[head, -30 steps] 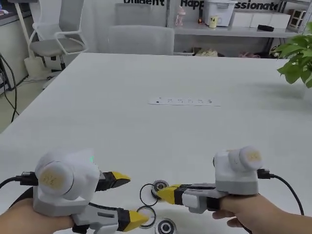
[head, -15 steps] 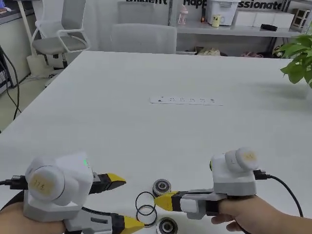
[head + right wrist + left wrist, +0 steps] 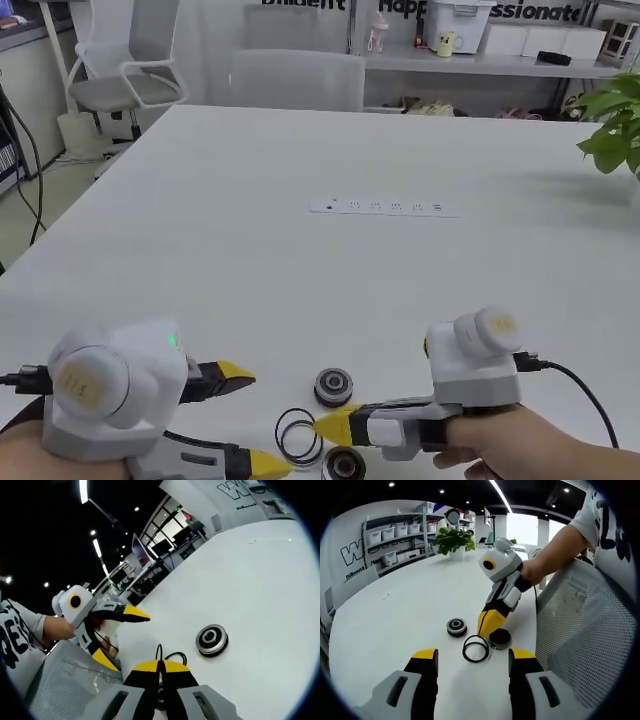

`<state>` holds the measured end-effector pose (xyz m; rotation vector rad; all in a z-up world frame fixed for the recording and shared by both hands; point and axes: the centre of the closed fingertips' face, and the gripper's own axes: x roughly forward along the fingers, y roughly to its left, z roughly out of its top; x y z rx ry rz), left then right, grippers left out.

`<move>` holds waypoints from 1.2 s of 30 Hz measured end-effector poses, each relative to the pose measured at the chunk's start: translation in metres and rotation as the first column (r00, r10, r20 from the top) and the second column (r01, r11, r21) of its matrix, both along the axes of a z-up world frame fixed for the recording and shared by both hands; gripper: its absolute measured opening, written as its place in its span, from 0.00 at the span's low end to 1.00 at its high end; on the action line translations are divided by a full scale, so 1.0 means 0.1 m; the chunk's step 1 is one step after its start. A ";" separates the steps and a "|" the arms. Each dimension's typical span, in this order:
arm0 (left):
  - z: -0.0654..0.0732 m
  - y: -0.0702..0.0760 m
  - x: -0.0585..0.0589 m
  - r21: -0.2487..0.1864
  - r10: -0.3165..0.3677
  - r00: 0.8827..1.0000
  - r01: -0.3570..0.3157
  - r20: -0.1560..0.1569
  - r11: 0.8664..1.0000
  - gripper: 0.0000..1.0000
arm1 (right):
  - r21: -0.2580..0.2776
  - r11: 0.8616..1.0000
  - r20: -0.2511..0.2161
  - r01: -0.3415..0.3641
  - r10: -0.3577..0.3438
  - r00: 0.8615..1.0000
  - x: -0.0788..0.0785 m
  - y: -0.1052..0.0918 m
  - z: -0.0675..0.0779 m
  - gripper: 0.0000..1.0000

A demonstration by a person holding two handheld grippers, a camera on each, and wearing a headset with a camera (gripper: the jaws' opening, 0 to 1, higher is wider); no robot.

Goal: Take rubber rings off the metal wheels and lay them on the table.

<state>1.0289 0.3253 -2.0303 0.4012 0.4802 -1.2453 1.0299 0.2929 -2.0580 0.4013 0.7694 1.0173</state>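
Two rubber rings (image 3: pixel 298 434) lie flat on the white counter (image 3: pixel 300 250) as overlapping black loops, off any wheel, so that much of the job looks done. Two metal wheels sit close by: the far wheel (image 3: pixel 333 385) at about 1 o'clock from the loops, a little apart from them, and the near wheel (image 3: pixel 345 463) at about 5 o'clock, just beside them. Both show a dark outer band around a metallic centre. Whether that band is a ring yet to be pulled off or bare wheel cannot be told from these views, so what remains is uncertain.

The right tool (image 3: pixel 322 425) reaches in from 3 o'clock with its yellow tips clenched together at the edge of the loops. In the right gripper view a thin black strand of a rubber ring (image 3: pixel 175 655) runs out from between those tips, so it most likely pinches that ring, which is down on the counter but not let go.

The left tool (image 3: pixel 251 418) hovers at 9 o'clock of the loops, jaws spread wide and grasping nothing.

Likely left: release the pinched ring, then check both wheels for further rings
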 end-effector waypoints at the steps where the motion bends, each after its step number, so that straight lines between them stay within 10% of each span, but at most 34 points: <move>1: 0.00 0.00 0.00 0.002 -0.001 1.000 0.001 0.000 1.000 0.55 | -0.003 1.000 0.001 -0.002 0.002 1.000 0.00 0.00 -0.01 0.00; 36: -0.05 0.03 -0.01 0.022 -0.004 1.000 0.004 -0.008 1.000 0.53 | -0.093 0.995 0.071 -0.030 0.037 0.997 0.00 -0.03 -0.08 0.15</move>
